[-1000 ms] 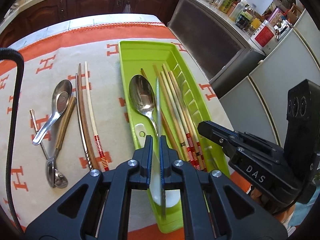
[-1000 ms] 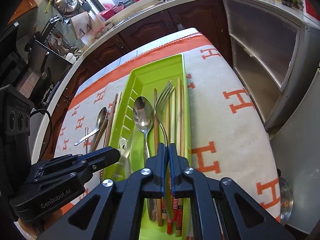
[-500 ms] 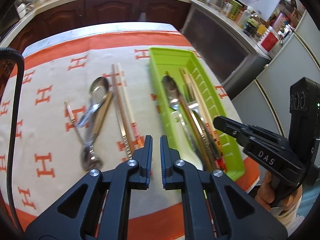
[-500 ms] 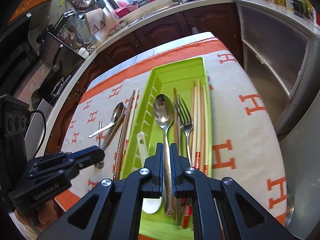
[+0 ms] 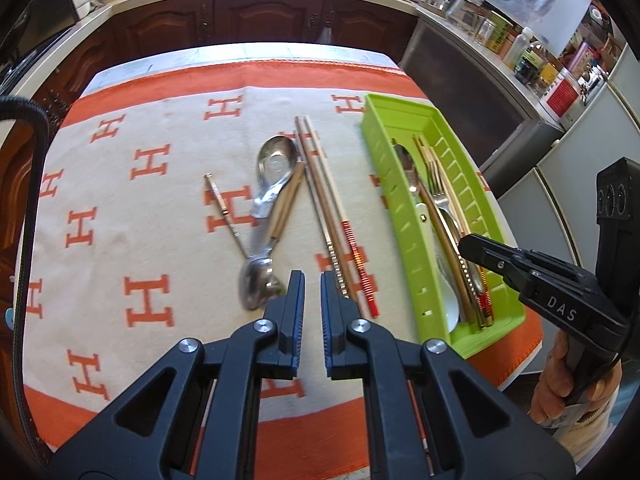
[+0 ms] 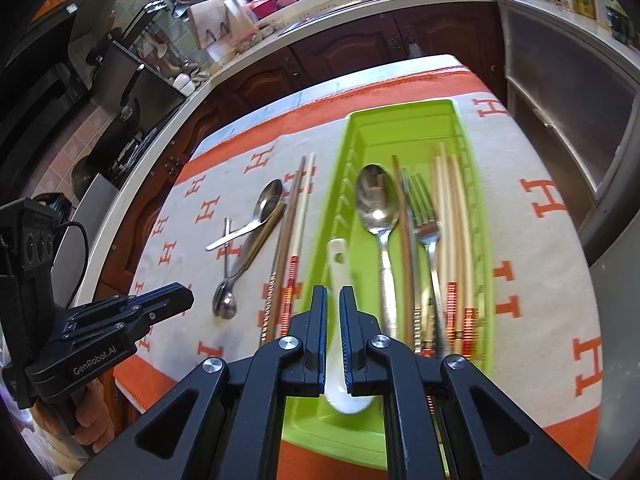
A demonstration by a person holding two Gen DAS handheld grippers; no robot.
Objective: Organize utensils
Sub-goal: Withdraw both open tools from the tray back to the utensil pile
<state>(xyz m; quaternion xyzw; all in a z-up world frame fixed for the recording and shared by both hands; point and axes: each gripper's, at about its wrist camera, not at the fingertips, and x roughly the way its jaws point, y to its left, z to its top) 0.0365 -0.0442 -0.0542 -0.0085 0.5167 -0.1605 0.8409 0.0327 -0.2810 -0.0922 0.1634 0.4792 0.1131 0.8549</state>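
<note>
A green utensil tray lies on the right of the cloth. It holds a metal spoon, a fork, a white ceramic spoon and several chopsticks. On the cloth left of the tray lie a steel soup spoon, a brown-handled spoon, a thin metal stick and a pair of chopsticks. My left gripper hovers above the near ends of these loose utensils, slightly open and empty. My right gripper hovers over the tray's near end, slightly open and empty.
The table carries a white cloth with orange H marks and an orange border. Dark wood cabinets and a counter stand beyond the far edge. A grey cabinet stands to the right of the table.
My left gripper let go of the white spoon into the tray and moved left over the loose utensils. My right gripper released the fork in the tray and drew back leftward.
</note>
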